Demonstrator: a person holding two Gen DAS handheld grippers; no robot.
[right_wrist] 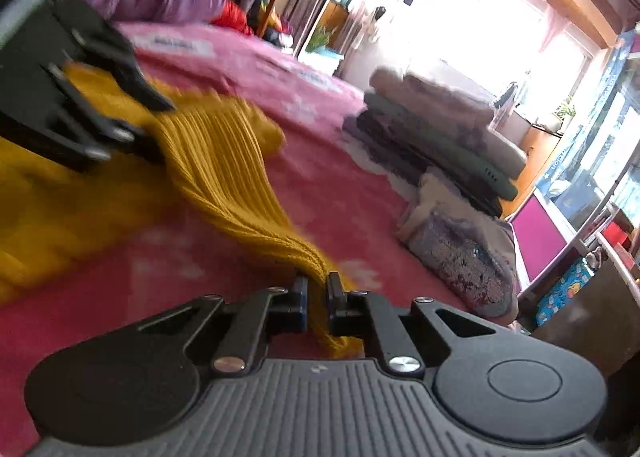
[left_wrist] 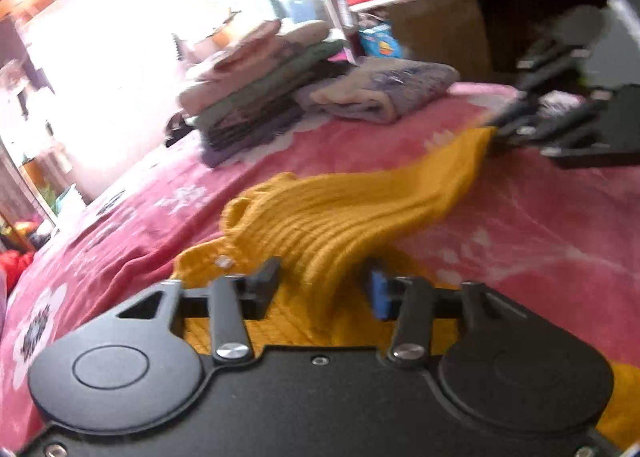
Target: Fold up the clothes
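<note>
On the pink flowered bed (right_wrist: 328,185), the right gripper (right_wrist: 317,291) pinched the ribbed mustard-yellow knitted garment (right_wrist: 224,161) and the left gripper (left_wrist: 325,281) clamped its other bunched part, probably to stretch it between them for folding.

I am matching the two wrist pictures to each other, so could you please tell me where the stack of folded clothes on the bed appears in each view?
Left wrist view: the stack of folded clothes sits upper centre-left, on the pink blanket, in front of the bright window.
Right wrist view: the same stack lies right of centre, further along the bed.
Shared landmark: the yellow knit garment, stretched between the left gripper and the right gripper.
</note>
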